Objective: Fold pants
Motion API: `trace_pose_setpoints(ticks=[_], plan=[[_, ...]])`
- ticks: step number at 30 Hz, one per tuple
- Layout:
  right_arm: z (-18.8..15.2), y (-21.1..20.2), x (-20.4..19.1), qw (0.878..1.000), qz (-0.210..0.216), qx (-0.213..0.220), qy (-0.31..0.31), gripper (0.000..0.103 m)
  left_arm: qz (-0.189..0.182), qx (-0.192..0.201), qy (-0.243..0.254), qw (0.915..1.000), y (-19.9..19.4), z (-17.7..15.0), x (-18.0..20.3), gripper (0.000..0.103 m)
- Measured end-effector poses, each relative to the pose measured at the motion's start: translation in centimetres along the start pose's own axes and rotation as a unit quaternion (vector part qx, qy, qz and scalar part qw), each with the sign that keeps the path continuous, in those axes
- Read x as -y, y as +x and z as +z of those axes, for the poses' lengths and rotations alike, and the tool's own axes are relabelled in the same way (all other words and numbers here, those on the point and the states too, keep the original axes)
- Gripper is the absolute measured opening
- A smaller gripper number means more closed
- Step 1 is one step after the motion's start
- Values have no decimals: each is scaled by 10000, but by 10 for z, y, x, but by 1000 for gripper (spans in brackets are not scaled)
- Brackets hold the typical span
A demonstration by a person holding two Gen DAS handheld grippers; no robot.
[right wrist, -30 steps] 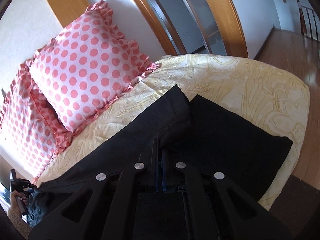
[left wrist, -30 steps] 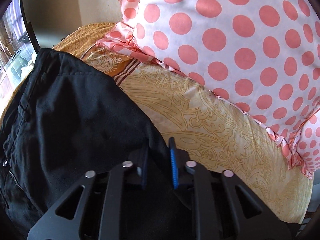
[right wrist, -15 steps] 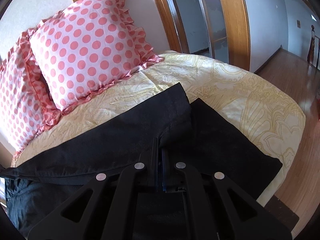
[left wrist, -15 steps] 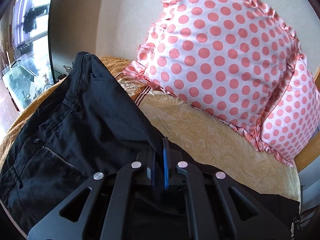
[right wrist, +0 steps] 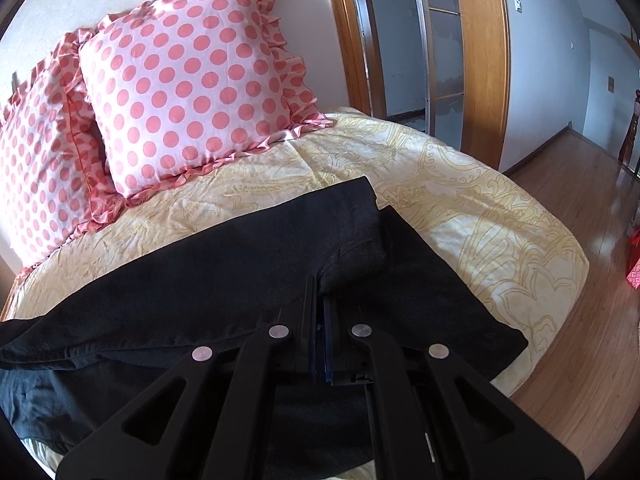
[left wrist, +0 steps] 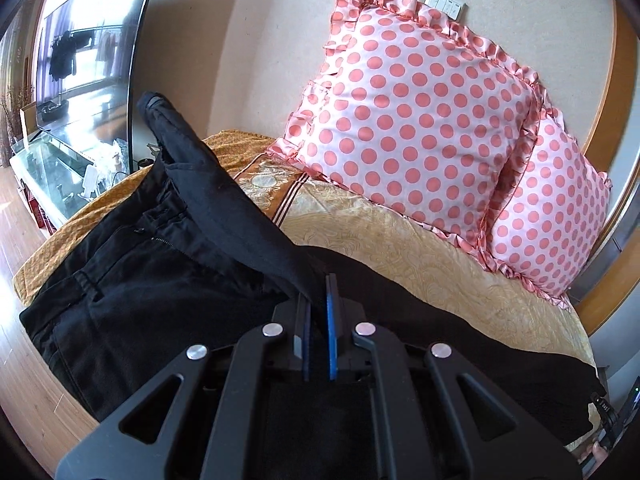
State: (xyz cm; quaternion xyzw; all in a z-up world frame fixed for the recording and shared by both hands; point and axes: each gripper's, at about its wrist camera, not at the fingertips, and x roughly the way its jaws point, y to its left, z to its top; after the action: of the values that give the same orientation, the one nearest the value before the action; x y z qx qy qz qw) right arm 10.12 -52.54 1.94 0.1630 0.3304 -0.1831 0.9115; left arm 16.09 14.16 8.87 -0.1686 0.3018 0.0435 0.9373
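Pants (left wrist: 132,280): black, spread on the yellow bedspread (right wrist: 460,184), in front of the polka-dot pillows (left wrist: 408,120).
Left gripper (left wrist: 318,292): clamped on the waist-end fabric; a second ago still parted, low on the cloth.
Right gripper (right wrist: 320,292): clenched on a leg fold, as before.
Change: the left edge has risen off the bed.
Meaning: lengthwise fold probably beginning.

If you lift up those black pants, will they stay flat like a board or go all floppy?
Probably floppy: the black pants already droop and crease where the left gripper lifts the waist. The leg pinched by the right gripper sags too. They likely won't slide much on the wrinkly bedspread.
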Motion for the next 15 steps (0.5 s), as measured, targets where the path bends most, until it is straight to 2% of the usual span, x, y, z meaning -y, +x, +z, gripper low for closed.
trace_pose_setpoints(ticks=[9,15], plan=[[9,-13,14,9999,99,122,-31,3,91,206,156,9996,-37,-31,-8,6],[1,-10,39,9990,244,-179,319,3,170,170,261,9994,-43,-59,-13,6]])
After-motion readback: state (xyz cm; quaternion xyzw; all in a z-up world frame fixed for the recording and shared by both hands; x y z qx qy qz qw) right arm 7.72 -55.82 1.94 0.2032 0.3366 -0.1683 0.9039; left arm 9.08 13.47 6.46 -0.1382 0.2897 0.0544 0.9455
